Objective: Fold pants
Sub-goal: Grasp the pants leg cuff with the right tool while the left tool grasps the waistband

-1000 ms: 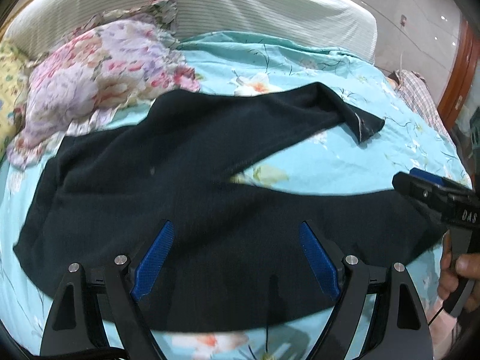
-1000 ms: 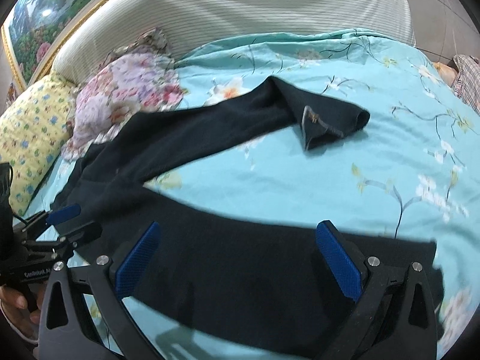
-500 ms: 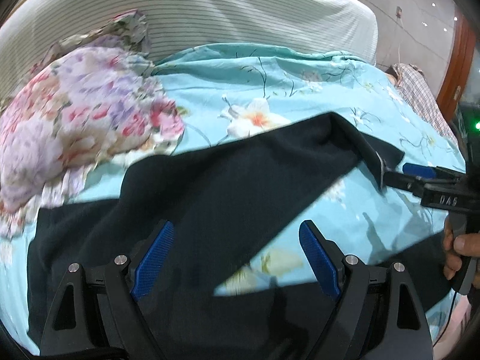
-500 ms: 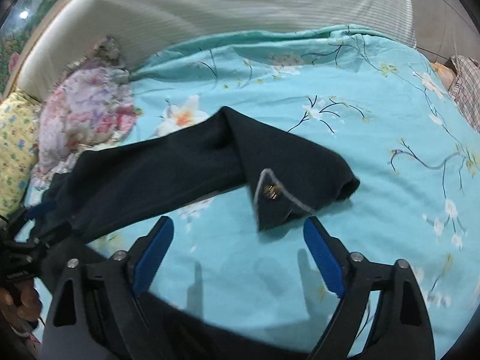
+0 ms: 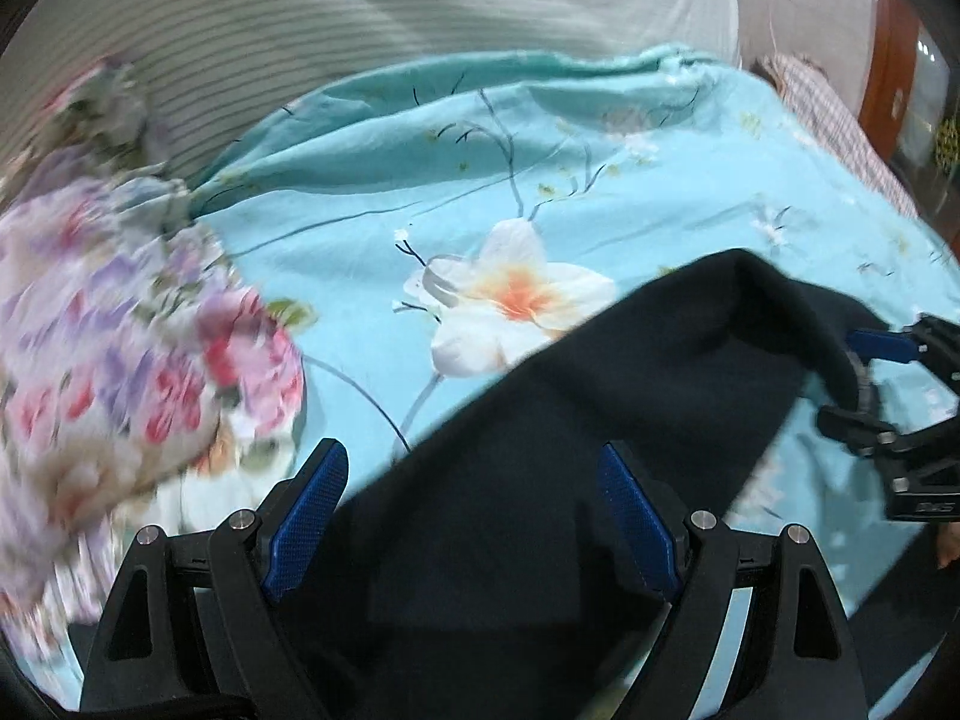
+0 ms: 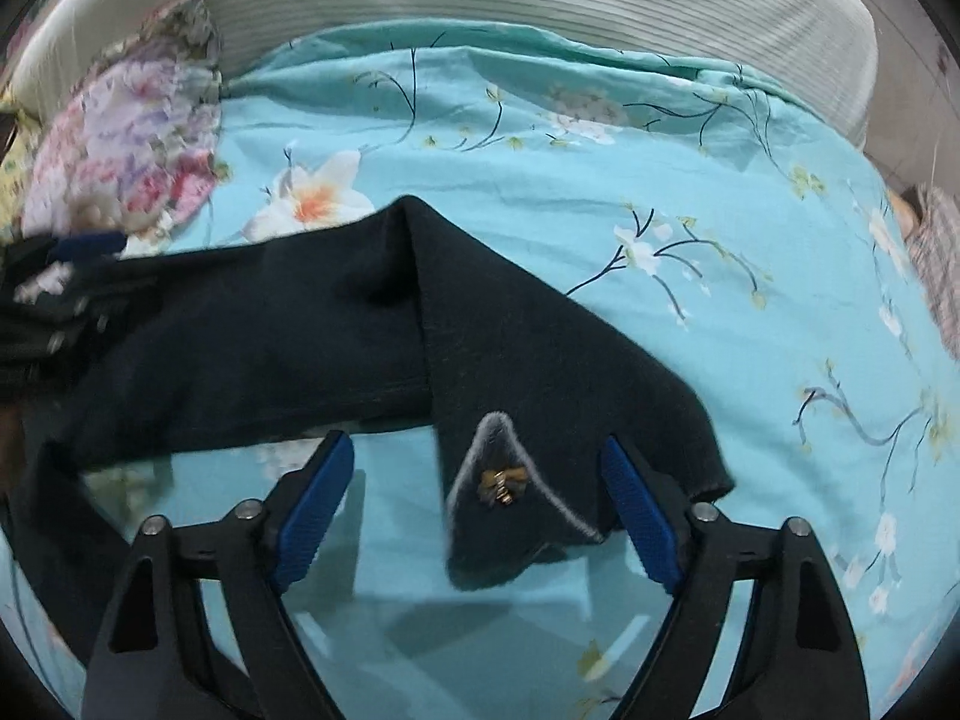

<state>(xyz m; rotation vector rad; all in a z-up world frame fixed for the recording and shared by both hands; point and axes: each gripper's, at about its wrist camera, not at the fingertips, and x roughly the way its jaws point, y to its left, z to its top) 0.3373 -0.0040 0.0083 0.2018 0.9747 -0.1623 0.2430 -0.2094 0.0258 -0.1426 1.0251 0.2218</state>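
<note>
Soft indoor light, heavy fisheye bending at dark corners, motion blur strongest along the left edges.

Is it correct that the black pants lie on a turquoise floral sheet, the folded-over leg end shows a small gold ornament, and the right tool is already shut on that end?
Not quite. The right tool is open: in the right wrist view its blue pads stand apart on either side of the leg end. The black pants, the turquoise floral sheet and the gold ornament are as you say.
</note>
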